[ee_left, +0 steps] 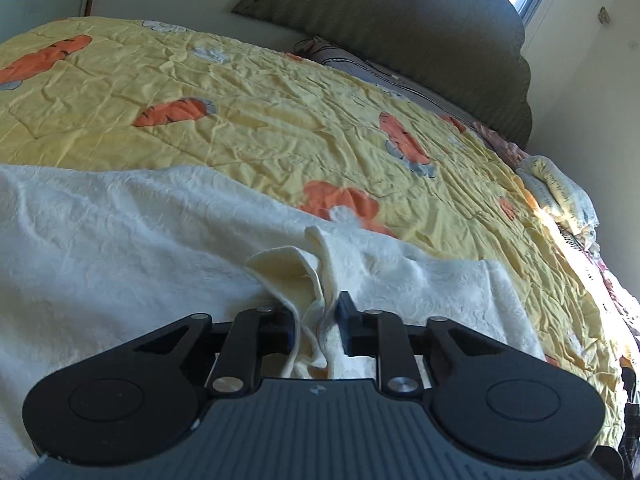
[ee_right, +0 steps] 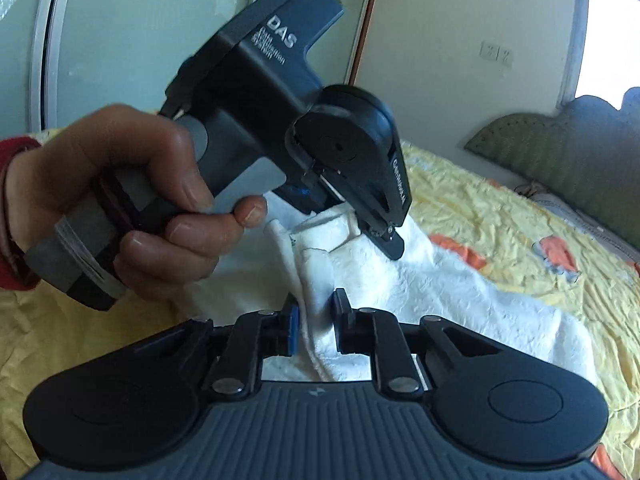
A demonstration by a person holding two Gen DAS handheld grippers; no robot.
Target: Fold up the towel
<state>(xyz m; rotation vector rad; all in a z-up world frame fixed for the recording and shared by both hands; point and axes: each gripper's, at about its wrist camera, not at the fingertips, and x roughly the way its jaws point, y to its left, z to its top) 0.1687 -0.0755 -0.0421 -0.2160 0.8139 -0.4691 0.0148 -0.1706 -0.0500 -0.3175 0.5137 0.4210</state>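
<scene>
Only your right wrist view shows your hand (ee_right: 132,200) gripping the left tool (ee_right: 376,236), clenched on the towel's (ee_right: 440,292) bunched edge. Your right tool (ee_right: 314,320) pinches a fold too. The left wrist view shows the white, crinkled towel spread over the yellow quilt (ee_left: 240,120) on the bed.

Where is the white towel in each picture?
Left wrist view: the towel fills the lower left and middle, a bunched edge between the left gripper fingers.
Right wrist view: the towel sits centre to lower right, pinched by the right gripper, with the left gripper clamped on it just above.
Shared landmark: the green headboard behind the yellow quilt.
</scene>
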